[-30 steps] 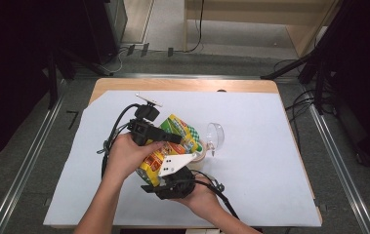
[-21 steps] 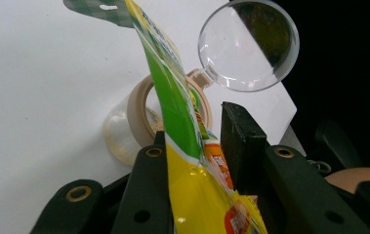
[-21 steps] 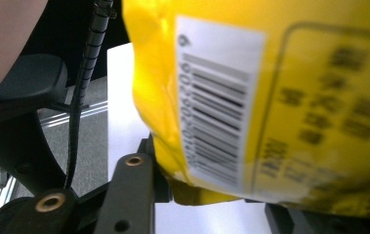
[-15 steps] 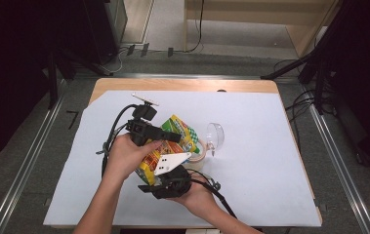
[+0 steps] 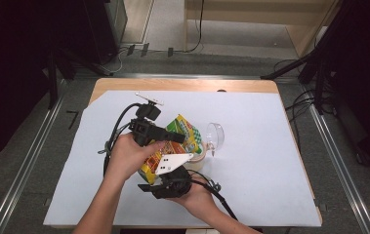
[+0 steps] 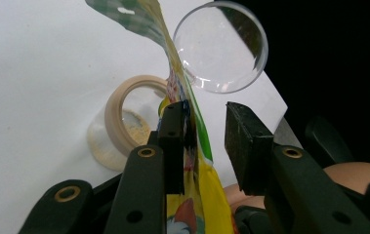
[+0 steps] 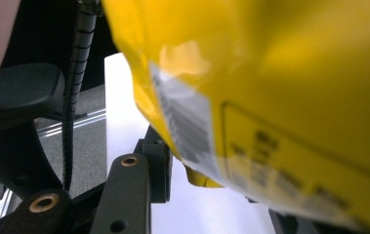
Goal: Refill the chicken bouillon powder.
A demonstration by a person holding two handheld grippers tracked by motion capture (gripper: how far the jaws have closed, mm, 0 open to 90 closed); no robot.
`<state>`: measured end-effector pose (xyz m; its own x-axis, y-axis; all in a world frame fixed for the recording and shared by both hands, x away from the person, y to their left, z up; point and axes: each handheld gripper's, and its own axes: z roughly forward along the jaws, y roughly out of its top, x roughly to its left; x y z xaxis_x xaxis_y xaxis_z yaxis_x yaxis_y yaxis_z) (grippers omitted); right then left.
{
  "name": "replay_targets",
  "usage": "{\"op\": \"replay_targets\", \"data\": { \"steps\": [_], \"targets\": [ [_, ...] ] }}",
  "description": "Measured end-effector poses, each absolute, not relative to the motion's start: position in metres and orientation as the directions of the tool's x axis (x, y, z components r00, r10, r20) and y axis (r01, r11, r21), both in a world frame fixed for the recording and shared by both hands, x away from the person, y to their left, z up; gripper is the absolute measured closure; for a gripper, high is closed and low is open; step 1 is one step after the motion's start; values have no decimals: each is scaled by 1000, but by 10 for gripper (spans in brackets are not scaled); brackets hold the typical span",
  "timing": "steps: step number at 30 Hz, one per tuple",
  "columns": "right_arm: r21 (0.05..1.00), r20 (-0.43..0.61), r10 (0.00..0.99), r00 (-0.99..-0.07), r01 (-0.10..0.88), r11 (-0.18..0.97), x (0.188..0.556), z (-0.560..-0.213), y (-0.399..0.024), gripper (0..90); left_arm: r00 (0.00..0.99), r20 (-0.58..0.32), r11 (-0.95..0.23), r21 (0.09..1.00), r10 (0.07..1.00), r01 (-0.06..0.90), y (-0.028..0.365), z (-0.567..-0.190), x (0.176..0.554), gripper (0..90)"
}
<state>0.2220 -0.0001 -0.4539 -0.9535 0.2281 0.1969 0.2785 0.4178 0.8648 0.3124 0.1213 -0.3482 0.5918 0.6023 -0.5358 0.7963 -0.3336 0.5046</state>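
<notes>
The snack bag [image 5: 177,141] you're working with is thin, crinkly foil: light, floppy and slick, so it will fold and slide unless you pinch a flat sealed edge rather than the puffy middle. It hangs over the middle of the white table sheet [image 5: 270,146], held up between your two tools, with a small jar [image 5: 198,158] right under its mouth at about 4 o'clock and a clear lid [image 5: 215,135] just beyond at 3 o'clock.

In the left gripper view the bag's top edge [image 6: 192,141] runs up between the jaws of your left gripper [image 6: 207,141], lying against the left-hand pad while the other stands off it, so the jaws are apart and not pinching. Your right gripper [image 5: 170,181] sits at 6 o'clock of the bag, under its bottom edge [image 7: 197,175]; there the view is crowded and blurred, so I cannot tell whether it clamps the foil.
</notes>
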Motion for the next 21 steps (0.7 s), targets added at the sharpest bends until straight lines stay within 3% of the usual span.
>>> {"op": "replay_targets", "data": {
  "steps": [10, 21],
  "targets": [
    [858, 239, 227, -944, 315, 406, 232, -443, 3, 663, 584, -550, -329, 497, 597, 803, 125, -341, 325, 689],
    [864, 322, 269, -908, 398, 308, 229, -437, 9, 668, 634, -483, -377, 528, 603, 761, 127, -335, 320, 741]
  ]
}}
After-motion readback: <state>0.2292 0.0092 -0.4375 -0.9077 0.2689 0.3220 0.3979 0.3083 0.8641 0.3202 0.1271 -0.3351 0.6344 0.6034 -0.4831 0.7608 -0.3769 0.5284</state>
